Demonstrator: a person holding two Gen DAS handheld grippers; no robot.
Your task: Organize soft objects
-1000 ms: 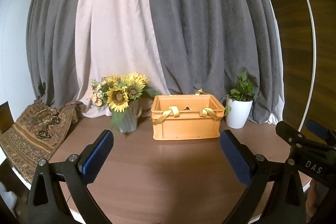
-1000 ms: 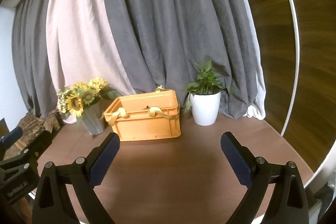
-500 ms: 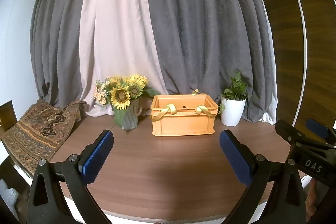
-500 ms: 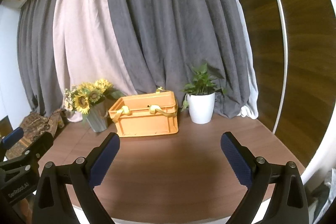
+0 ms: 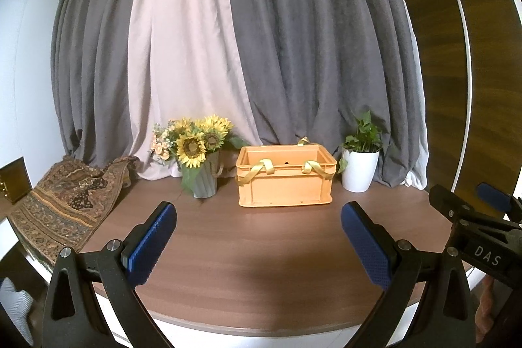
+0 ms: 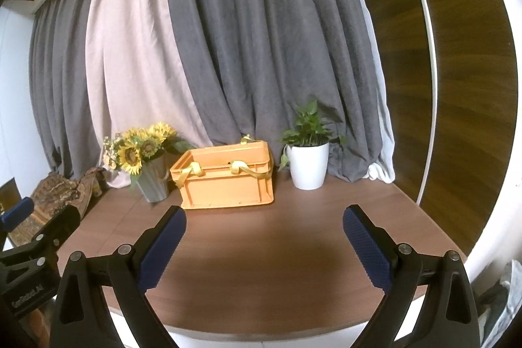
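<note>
An orange plastic crate (image 5: 284, 181) (image 6: 225, 181) stands at the back of the round wooden table, with yellow ribbon-like strips (image 5: 261, 169) (image 6: 191, 172) draped over its rim. What lies inside the crate is hidden. My left gripper (image 5: 259, 229) hovers open over the table's front part, well short of the crate, with nothing between its blue pads. My right gripper (image 6: 264, 232) is likewise open and empty at the front. In the left wrist view the right gripper's body shows at the right edge.
A vase of sunflowers (image 5: 197, 162) (image 6: 146, 158) stands left of the crate and a white potted plant (image 5: 360, 162) (image 6: 308, 152) right of it. A patterned brown cloth (image 5: 62, 204) (image 6: 55, 194) drapes over the table's left edge. Curtains hang behind. The table's front rim (image 5: 261, 328) is near.
Both grippers have pulled back from the crate and risen; the crate and plants look smaller and the table's front edge has come into view. Both stay open.
</note>
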